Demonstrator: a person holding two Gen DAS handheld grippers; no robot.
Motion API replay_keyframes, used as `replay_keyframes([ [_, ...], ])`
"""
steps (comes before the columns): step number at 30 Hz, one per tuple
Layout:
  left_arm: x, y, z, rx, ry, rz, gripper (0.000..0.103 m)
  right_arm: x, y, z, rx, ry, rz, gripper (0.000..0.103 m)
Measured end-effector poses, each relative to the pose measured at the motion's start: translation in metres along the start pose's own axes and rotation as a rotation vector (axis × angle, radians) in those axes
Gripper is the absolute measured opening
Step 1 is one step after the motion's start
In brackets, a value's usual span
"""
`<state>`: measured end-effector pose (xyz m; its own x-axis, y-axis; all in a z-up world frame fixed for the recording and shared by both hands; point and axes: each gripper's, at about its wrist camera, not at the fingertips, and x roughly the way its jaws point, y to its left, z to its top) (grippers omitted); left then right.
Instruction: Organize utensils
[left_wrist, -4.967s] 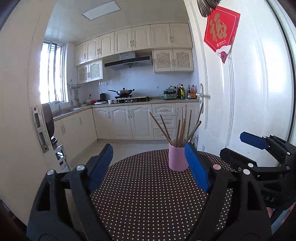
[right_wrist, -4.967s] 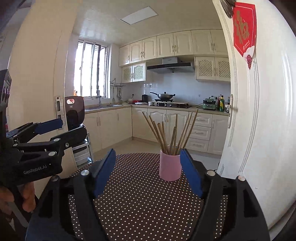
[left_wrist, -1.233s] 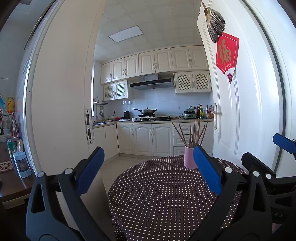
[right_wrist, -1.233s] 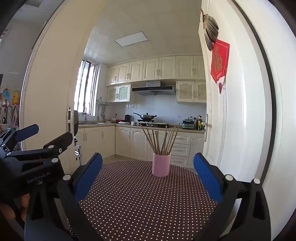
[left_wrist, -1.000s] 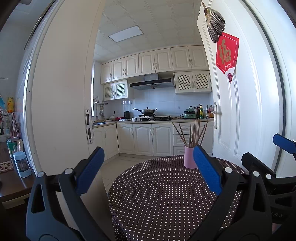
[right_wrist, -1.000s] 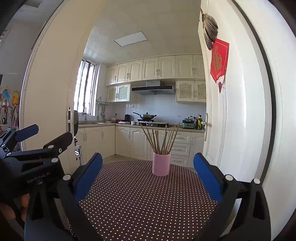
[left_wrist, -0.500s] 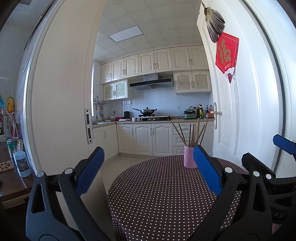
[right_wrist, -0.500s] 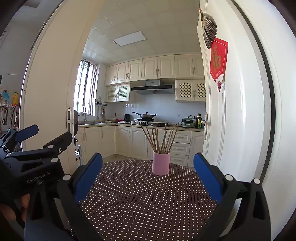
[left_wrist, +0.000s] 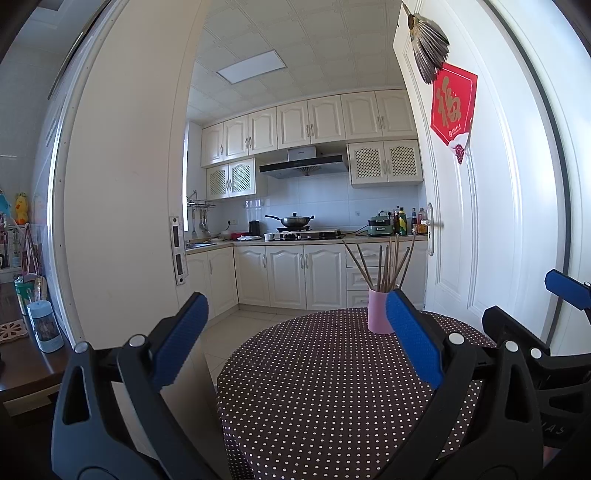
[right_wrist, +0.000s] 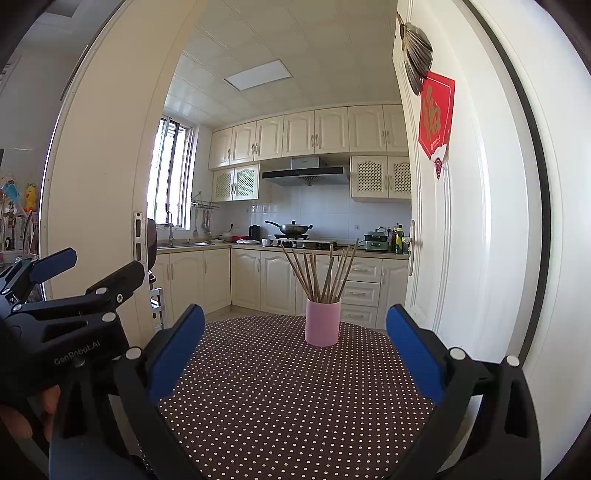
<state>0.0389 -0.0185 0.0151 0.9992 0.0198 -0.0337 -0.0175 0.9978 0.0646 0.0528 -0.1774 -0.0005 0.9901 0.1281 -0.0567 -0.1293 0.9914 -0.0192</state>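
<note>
A pink cup (right_wrist: 322, 323) stands upright near the far edge of a round table with a dark polka-dot cloth (right_wrist: 280, 398). Several wooden chopsticks (right_wrist: 321, 273) fan out of it. In the left wrist view the pink cup (left_wrist: 377, 312) and its chopsticks (left_wrist: 384, 264) sit just left of the right finger. My left gripper (left_wrist: 295, 332) is open and holds nothing, well back from the cup. My right gripper (right_wrist: 295, 347) is also open and holds nothing, with the cup framed between its blue pads.
A white door (right_wrist: 472, 206) with a red paper decoration (right_wrist: 436, 118) stands close on the right. A white door leaf (left_wrist: 122, 206) edges the left. Behind lies a kitchen with cabinets (left_wrist: 288, 277). A side table with a bottle (left_wrist: 45, 325) sits far left.
Since five seconds ago both grippers have pulled back from the cup, which now looks smaller and farther. Over the last second almost nothing has moved.
</note>
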Motion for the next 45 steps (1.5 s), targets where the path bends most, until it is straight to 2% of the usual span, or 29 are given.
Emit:
replay_keyframes([
  [45, 0.0069, -0.0045, 0.0007, 0.000, 0.017, 0.006, 0.095, 0.0029, 0.0053, -0.0033, 0.007, 0.013, 0.001, 0.095],
])
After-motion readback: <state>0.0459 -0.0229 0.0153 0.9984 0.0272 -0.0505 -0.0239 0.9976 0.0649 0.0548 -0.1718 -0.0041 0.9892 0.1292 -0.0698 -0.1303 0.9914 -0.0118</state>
